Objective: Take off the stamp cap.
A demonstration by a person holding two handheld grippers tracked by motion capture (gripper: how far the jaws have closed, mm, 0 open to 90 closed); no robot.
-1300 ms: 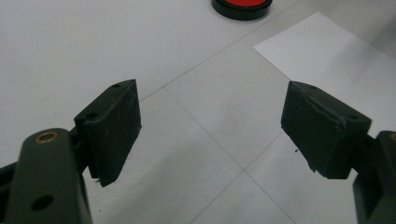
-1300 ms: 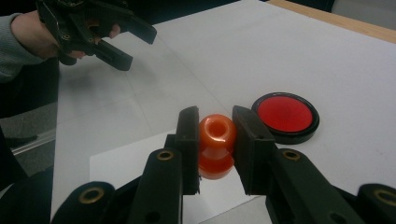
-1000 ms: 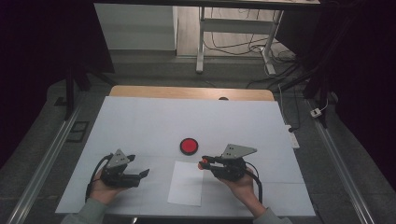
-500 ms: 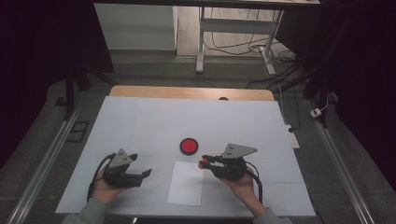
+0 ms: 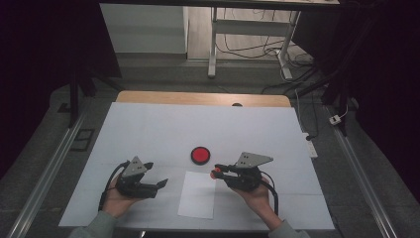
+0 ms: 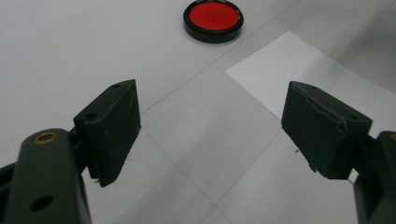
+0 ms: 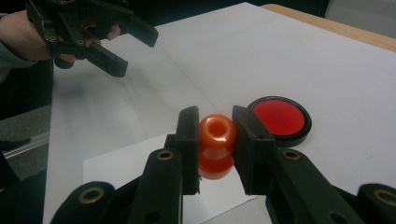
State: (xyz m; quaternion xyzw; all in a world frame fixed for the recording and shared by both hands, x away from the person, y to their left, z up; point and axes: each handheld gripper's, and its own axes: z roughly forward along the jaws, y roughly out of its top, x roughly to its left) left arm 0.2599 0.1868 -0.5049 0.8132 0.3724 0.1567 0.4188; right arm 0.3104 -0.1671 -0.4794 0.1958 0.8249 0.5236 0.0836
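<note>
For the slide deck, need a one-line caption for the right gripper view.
Right gripper clamps a glossy orange knob-shaped piece above white paper, beside a black-rimmed red disc.

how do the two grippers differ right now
The left gripper has its jaws spread wide with nothing between them; the right gripper is clamped on an orange knob-shaped piece. The left gripper sits left of the white paper sheet; the right gripper's tips reach over the sheet's far right corner, near the red disc. Both are black, hand-held, and point inward.
</note>
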